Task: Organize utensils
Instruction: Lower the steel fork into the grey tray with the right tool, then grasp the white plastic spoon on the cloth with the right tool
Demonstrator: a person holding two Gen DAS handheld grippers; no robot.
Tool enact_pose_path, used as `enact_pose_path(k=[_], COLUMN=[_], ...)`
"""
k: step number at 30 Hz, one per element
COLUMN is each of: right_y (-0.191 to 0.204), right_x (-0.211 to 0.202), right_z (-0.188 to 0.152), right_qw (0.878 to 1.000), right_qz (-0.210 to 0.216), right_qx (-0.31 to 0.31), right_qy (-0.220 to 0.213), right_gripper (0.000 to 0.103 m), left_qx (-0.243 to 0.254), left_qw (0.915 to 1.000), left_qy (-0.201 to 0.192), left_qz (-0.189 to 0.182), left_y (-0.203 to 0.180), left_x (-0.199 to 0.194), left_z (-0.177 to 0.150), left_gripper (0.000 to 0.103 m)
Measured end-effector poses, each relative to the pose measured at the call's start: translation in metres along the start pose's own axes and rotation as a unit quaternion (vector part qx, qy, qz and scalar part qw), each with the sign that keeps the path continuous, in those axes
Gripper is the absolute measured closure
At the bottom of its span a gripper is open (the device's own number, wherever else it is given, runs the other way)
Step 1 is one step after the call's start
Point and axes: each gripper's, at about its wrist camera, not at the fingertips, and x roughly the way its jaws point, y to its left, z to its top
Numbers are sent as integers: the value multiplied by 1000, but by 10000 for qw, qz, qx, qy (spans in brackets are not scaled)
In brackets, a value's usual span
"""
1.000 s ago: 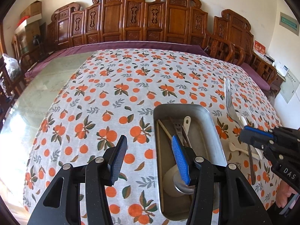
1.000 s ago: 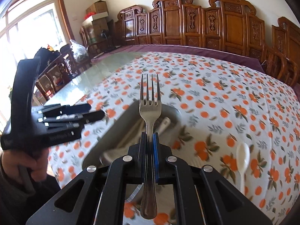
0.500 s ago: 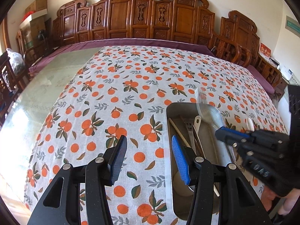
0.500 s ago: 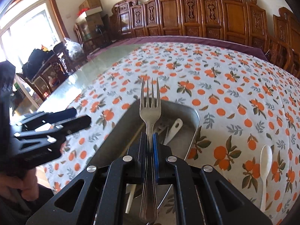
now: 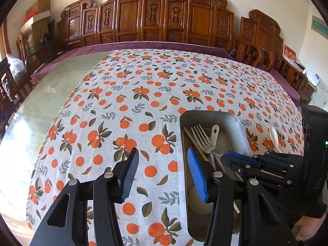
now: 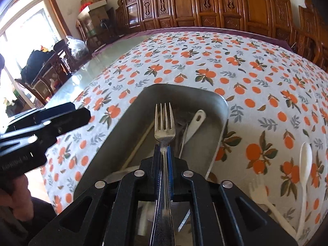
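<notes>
A metal tray (image 5: 235, 121) (image 6: 217, 106) sits on the orange-print tablecloth and holds chopsticks, a white utensil (image 6: 195, 123) and other cutlery. My right gripper (image 6: 164, 149) (image 5: 235, 156) is shut on a steel fork (image 6: 164, 123) (image 5: 203, 137) and holds it low inside the tray, tines pointing away. My left gripper (image 5: 162, 172) (image 6: 67, 116) is open and empty, hovering over the tray's left rim. A white plastic spoon (image 6: 305, 160) (image 5: 273, 135) and a white plastic fork (image 6: 260, 190) lie on the cloth right of the tray.
The tablecloth (image 5: 155, 94) covers most of a glass-topped table (image 5: 51, 94). Carved wooden chairs (image 5: 155, 18) line the far edge. More chairs and bags stand at the left by the window (image 6: 51, 61).
My right gripper has carried the fork leftward and down from above the cloth into the tray. My left gripper has stayed open and shifted slightly.
</notes>
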Motion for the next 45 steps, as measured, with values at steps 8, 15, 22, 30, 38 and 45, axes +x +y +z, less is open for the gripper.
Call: enact_pose_path(k=[8, 15, 22, 30, 38, 45], right_y=[0, -1, -18, -69, -141, -168], right_x=[11, -2, -44, -87, -112, -93], right_z=[3, 7, 4, -25, -45, -61], right_qw=[9992, 9990, 9991, 9969, 9923, 9929], right_qz=[95, 300, 169, -435, -1099, -1152], right_qx=[330, 319, -84, -451, -252, -67], right_qy=[191, -45, -391, -484, -520, -277], right_gripper=[95, 93, 93, 93, 93, 86], left_qx=[-30, -15, 20, 183, 318, 439], left_qw=[10000, 10000, 10000, 9996, 9984, 9971], left_qy=[2, -5, 26, 61, 50, 39], left_qz=[5, -11, -61, -209, -455, -623], left_y=[2, 1, -7, -35, -70, -103], left_x=[0, -1, 1, 3, 1, -2], left_z=[0, 0, 0, -4, -10, -18], left_gripper=[56, 56, 56, 55, 41, 39])
